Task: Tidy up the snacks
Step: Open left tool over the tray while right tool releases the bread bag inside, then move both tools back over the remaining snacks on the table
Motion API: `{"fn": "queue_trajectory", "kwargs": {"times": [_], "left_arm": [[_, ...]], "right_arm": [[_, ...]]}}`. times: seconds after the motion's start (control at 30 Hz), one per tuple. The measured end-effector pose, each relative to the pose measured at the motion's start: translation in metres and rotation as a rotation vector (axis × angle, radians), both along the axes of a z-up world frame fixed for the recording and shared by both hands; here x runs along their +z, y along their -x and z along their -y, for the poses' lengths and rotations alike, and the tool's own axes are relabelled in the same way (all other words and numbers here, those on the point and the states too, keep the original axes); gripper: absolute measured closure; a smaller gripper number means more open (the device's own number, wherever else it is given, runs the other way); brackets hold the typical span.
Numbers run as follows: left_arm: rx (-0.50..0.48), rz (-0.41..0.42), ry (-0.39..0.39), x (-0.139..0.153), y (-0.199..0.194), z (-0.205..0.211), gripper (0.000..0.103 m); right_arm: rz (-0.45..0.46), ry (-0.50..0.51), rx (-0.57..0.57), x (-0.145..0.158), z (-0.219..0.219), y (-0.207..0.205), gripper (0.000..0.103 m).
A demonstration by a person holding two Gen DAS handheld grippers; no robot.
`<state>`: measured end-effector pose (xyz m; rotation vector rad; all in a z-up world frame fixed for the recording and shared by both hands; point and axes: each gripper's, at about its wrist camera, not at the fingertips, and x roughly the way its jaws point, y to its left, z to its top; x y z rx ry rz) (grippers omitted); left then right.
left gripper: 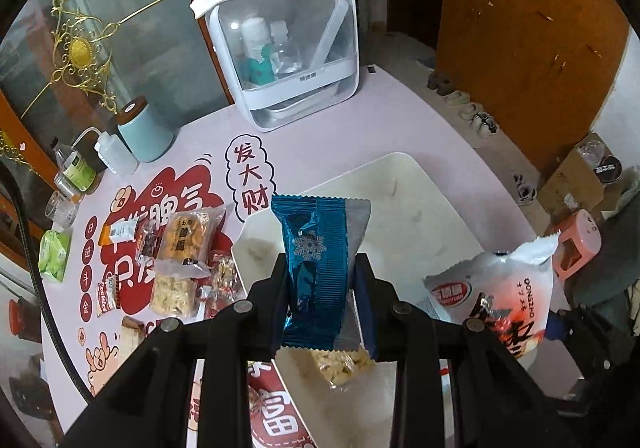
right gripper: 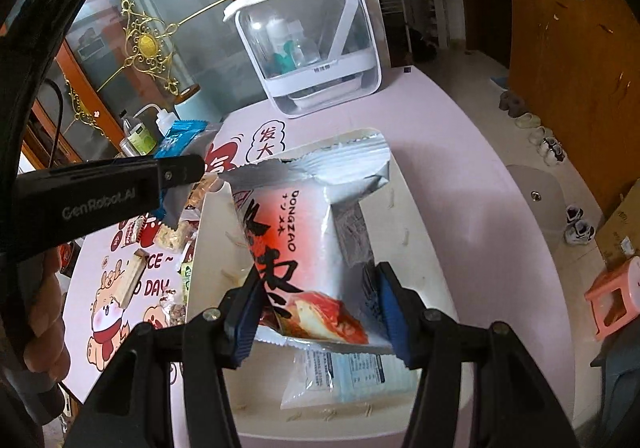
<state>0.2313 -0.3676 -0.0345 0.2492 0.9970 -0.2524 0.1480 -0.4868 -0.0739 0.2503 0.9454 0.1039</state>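
Note:
My left gripper (left gripper: 322, 280) is shut on a blue snowflake snack packet (left gripper: 320, 264) and holds it upright above the white tray (left gripper: 416, 207). A clear packet of pale biscuits (left gripper: 340, 366) lies in the tray under it. My right gripper (right gripper: 316, 312) is shut on a white and red DONGZAO snack bag (right gripper: 304, 248), held over the tray (right gripper: 416, 232); this bag also shows in the left wrist view (left gripper: 500, 296). A white packet with a printed label (right gripper: 344, 376) lies in the tray below it. The left gripper and its blue packet (right gripper: 176, 135) show at the left of the right wrist view.
Several loose snack packets (left gripper: 176, 260) lie on the pink printed table mat left of the tray. A white clear-fronted storage box (left gripper: 288, 47) stands at the back. A pale blue canister (left gripper: 144, 131), a squeeze bottle (left gripper: 112, 151) and jars stand at the back left. The table edge runs along the right.

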Motion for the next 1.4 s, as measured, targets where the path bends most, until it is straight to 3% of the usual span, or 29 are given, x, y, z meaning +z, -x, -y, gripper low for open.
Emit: {"fn": "queue_trajectory", "kwargs": {"times": [0.13,0.2,0.27,0.3,0.33,0.37,0.43,0.57,1.4], "left_arm": [[0.015,-0.006,-0.016,-0.005,-0.008,0.004,0.073],[0.020,-0.009,-0.007,-0.007,-0.012,0.002,0.062],[0.023,-0.022,0.019,-0.008,-0.016,0.000,0.011],[0.029,-0.018,0.034,-0.007,-0.016,-0.002,0.004],[0.037,-0.009,0.048,-0.005,-0.015,-0.005,0.002],[0.038,-0.007,0.050,-0.005,-0.014,-0.006,0.002],[0.035,-0.011,0.024,-0.005,-0.013,-0.006,0.001],[0.034,0.006,-0.016,-0.005,-0.006,-0.009,0.001],[0.107,0.044,0.021,0.028,0.067,-0.073,0.001]], "right_arm": [[-0.031,-0.022,0.004,-0.009,0.000,-0.011,0.047],[-0.058,-0.033,0.009,-0.016,0.000,-0.016,0.047],[-0.065,-0.038,0.008,-0.020,0.000,-0.018,0.039],[-0.051,-0.039,0.003,-0.019,0.000,-0.018,0.033],[-0.036,-0.034,-0.004,-0.017,0.000,-0.018,0.019],[-0.016,-0.030,-0.009,-0.015,0.001,-0.017,0.010],[0.021,-0.021,-0.010,-0.010,0.000,-0.016,0.006],[0.028,-0.009,0.015,-0.008,-0.006,-0.018,0.006],[-0.010,0.038,0.101,0.003,-0.041,0.019,0.006]]}}
